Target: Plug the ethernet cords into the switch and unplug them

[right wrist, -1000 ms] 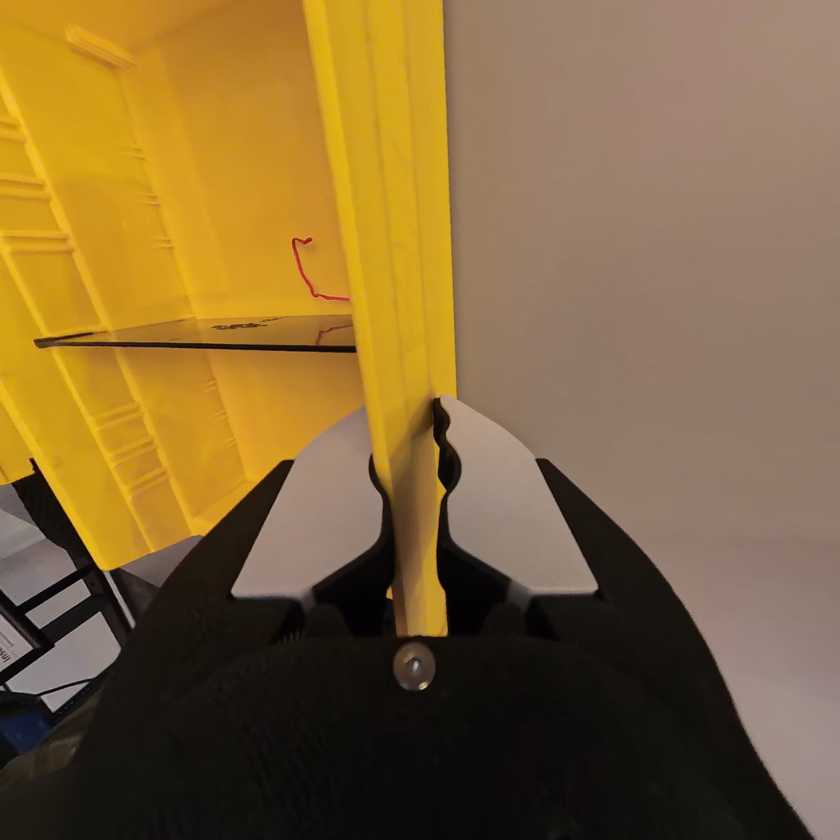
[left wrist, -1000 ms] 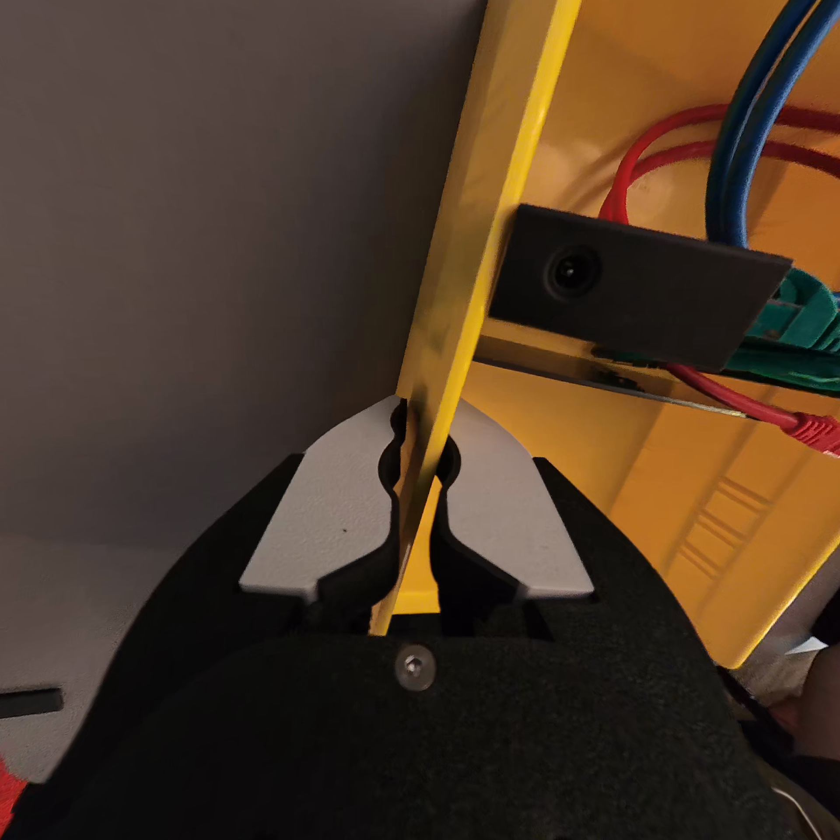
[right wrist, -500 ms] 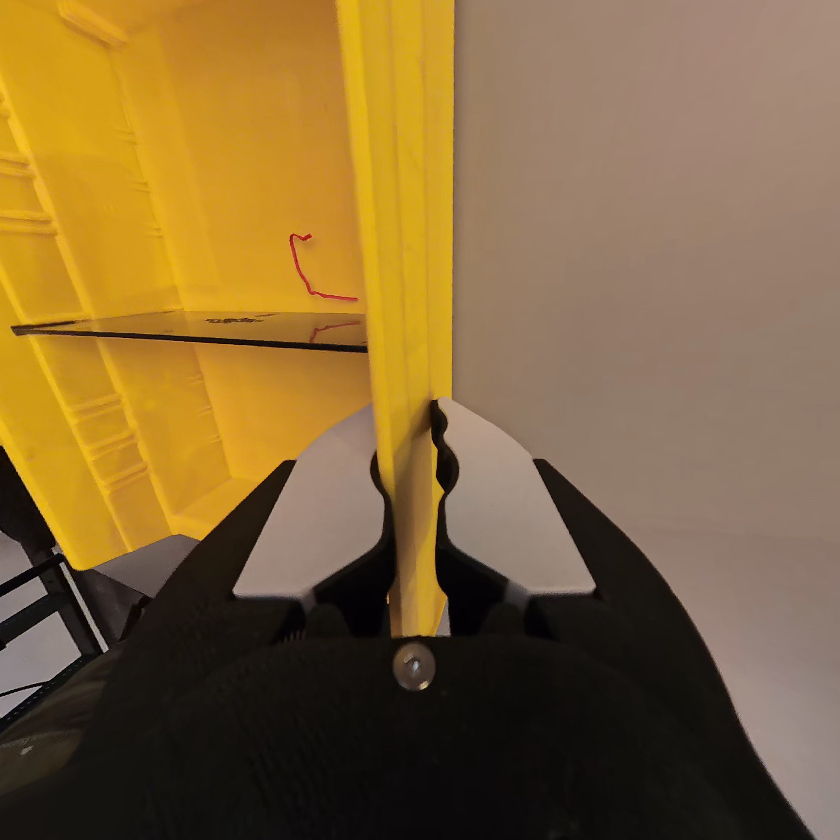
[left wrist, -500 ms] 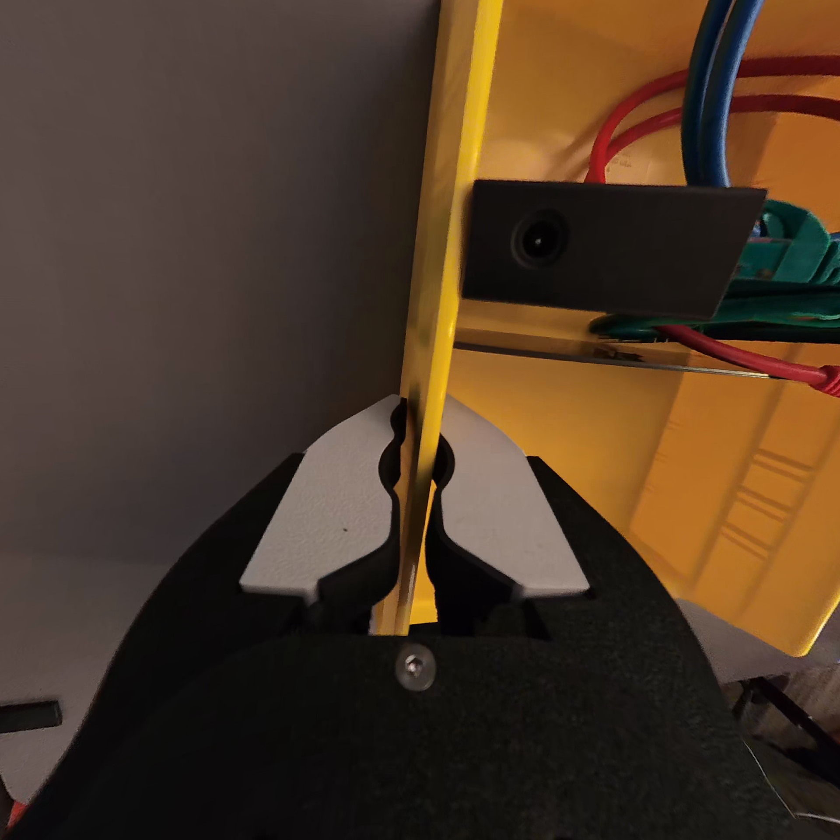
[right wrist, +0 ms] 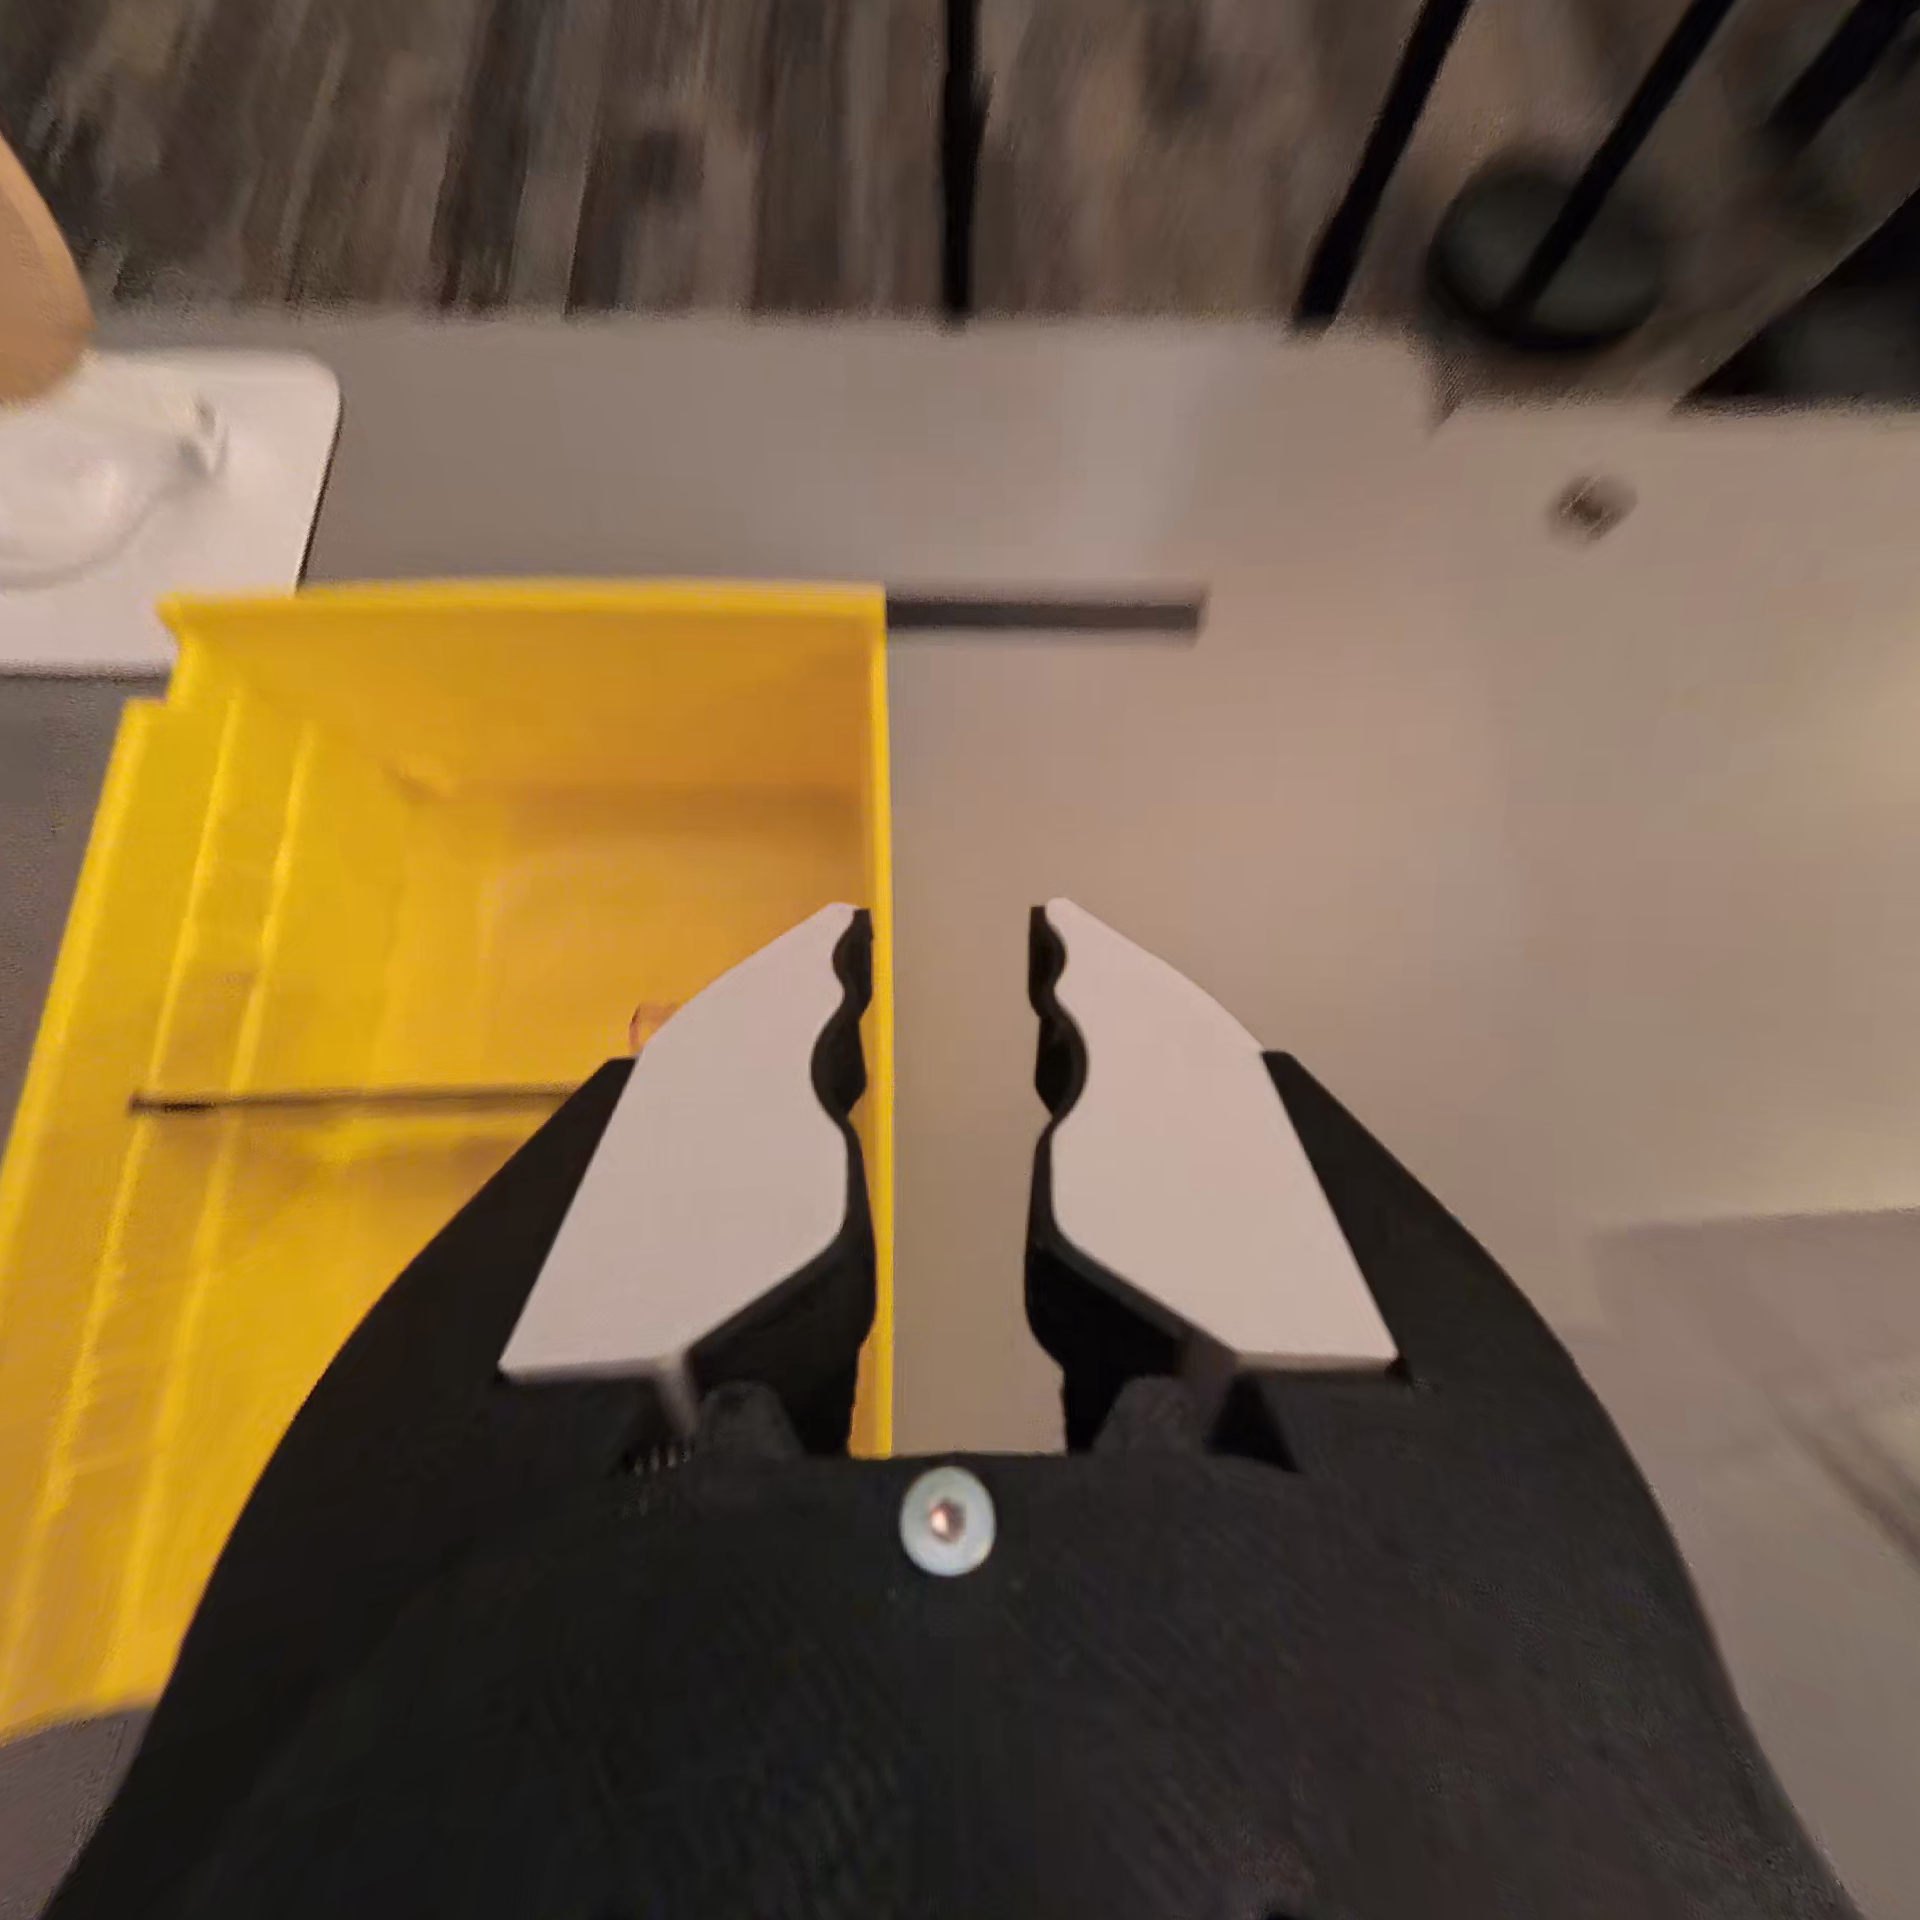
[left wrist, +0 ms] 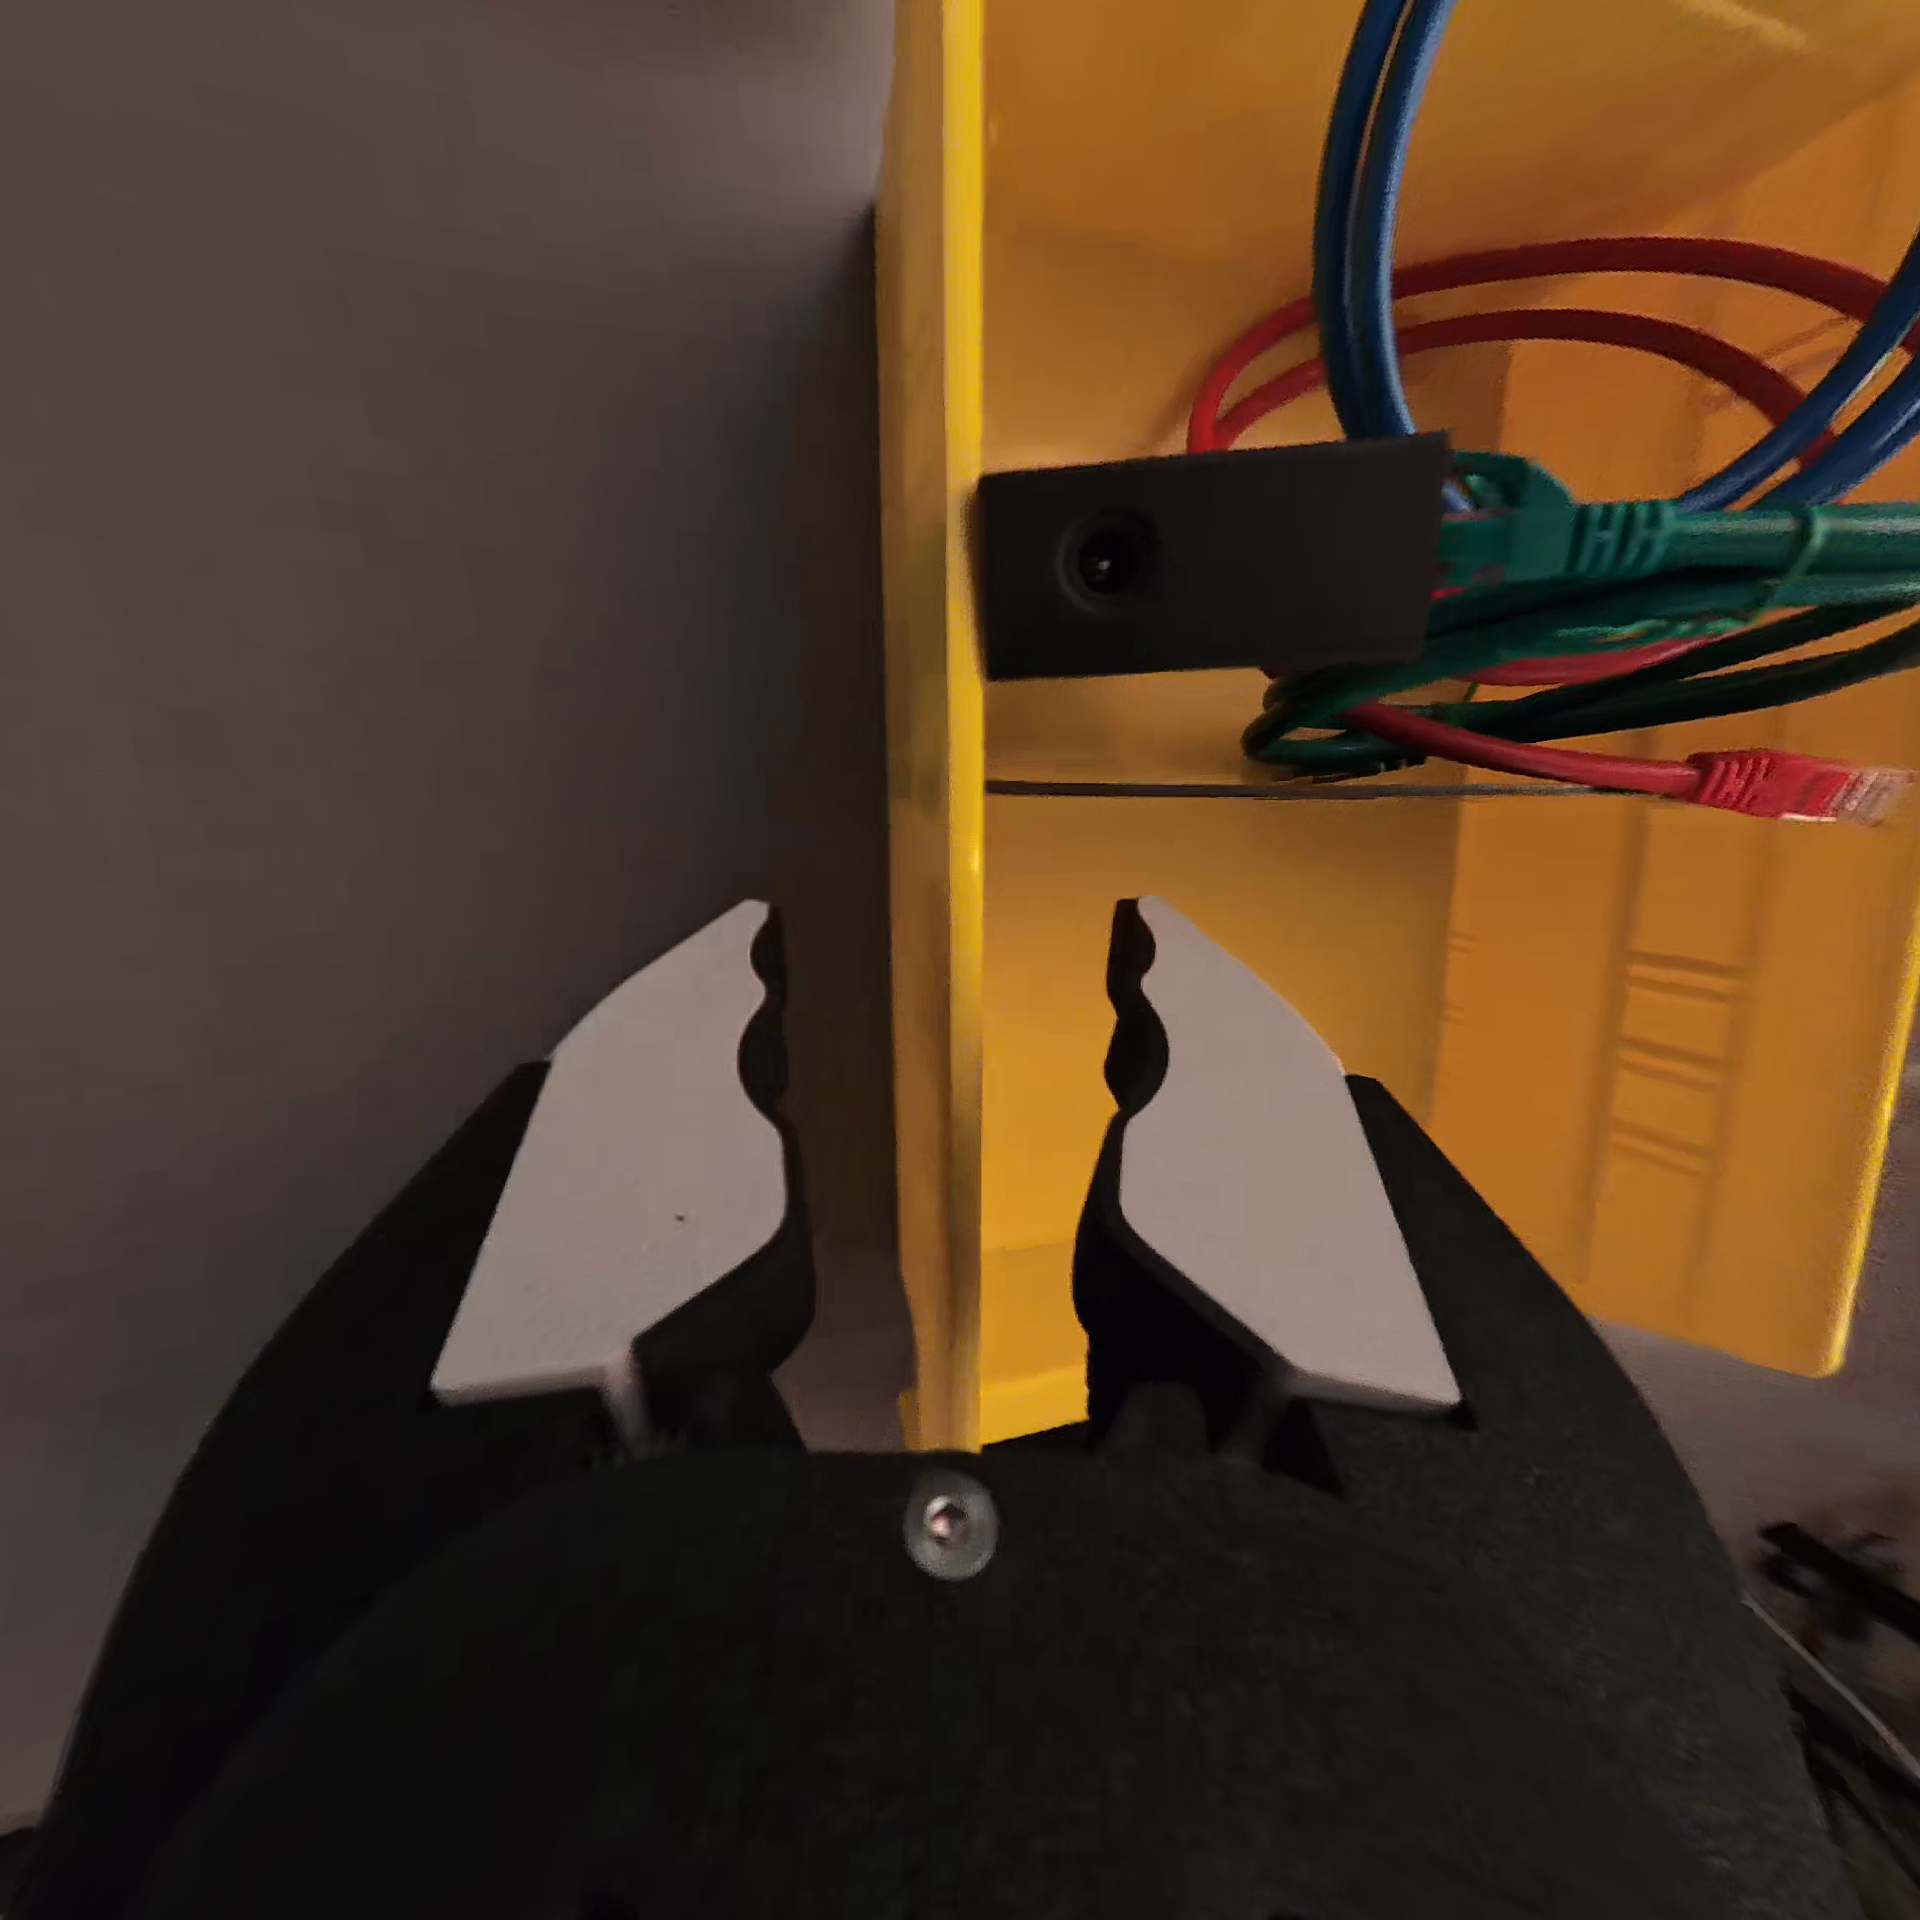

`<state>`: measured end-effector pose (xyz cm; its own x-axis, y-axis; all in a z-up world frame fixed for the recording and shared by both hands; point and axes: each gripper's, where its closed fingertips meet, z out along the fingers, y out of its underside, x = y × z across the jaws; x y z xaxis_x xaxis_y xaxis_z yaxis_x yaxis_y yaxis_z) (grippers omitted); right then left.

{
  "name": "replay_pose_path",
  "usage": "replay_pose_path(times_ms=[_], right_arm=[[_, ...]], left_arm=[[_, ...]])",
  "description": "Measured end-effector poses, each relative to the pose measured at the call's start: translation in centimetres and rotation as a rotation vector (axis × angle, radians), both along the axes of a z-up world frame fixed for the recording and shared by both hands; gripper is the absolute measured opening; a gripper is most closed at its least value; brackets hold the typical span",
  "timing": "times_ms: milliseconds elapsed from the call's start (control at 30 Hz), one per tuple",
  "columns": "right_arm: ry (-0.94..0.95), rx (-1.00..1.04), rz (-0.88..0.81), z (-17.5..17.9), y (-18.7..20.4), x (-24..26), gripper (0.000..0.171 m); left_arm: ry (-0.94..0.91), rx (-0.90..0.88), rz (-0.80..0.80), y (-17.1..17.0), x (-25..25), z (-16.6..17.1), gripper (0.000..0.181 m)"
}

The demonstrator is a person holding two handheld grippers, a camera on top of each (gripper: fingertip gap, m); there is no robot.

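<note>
Tongs released, bin wall between

Looks like a lab or workshop bench to me: plain grey surface with a bolted plate, yellow plastic bin of network cables, dark wood-look floor beyond my jaws.

We see a pale grey, smooth-topped desk filling the right wrist view. A bright yellow open-topped plastic bin rests directly on it, spreading from the centre toward 8 o'clock, its right wall running straight up toward 12. At 10 o'clock a white rounded flat plate lies on the desk, just beyond the bin's far corner. At 12 to 1 o'clock a narrow dark slot crosses the desk surface beside the bin's far right corner.
</note>
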<state>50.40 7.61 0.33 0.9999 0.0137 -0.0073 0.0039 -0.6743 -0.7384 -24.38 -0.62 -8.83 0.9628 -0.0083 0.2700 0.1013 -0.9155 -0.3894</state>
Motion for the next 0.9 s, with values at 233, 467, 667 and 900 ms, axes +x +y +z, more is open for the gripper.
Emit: replay_pose_path(times_ms=[233, 467, 667, 900], right_arm=[[-0.303, 0.557, -0.115, 12.5, -1.4, -2.5, 0.036], [-0.471, 0.775, -0.115, 16.8, -3.7, -7.0, 0.035], [-0.443, 0.83, -0.058, 17.0, -3.2, -10.3, 0.067], [-0.266, 0.941, 0.233, 17.0, -2.8, -16.9, 0.077]], left_arm=[[0.164, 0.328, -0.069, 1.1, -0.5, 6.6, 0.059], [0.419, 0.67, -0.152, 1.0, 1.5, 14.5, 0.063], [0.489, 0.897, -0.207, -0.4, 6.1, 19.8, 0.077], [0.588, 0.902, -0.374, -2.2, 10.4, 18.7, 0.07]])
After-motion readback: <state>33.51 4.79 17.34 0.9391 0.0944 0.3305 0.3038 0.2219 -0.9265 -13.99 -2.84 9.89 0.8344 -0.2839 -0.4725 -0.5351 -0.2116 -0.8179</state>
